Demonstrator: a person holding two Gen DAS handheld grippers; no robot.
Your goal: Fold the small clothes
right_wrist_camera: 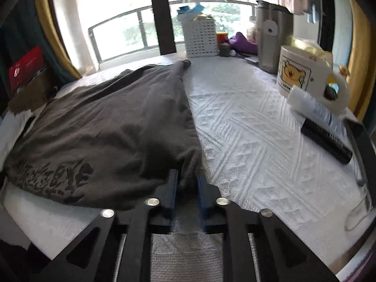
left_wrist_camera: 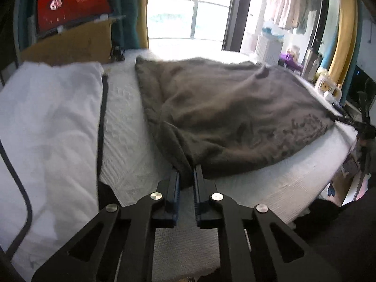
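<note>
grey printed cotton t-shirt (left_wrist_camera: 235, 112) spread on white quilted bed cover (right_wrist_camera: 258, 129) | left gripper (left_wrist_camera: 186, 176) and right gripper (right_wrist_camera: 188, 176) each pinch a near corner | fold seems only starting, most left

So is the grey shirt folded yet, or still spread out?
Partly folded: the grey shirt is doubled over into a puffy shape on the white bedcover, one edge showing beneath in the left view, both grippers' jaws clamping its near corners.

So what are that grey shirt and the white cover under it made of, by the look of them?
The grey shirt looks like soft matte cotton jersey: it drapes limply, wrinkles finely and carries a darker print. The white cover seems a quilted or woven textile, going by its raised diamond and zigzag relief; the exact fibre cannot be told. Both the left gripper and the right gripper pinch the shirt's edge.
</note>
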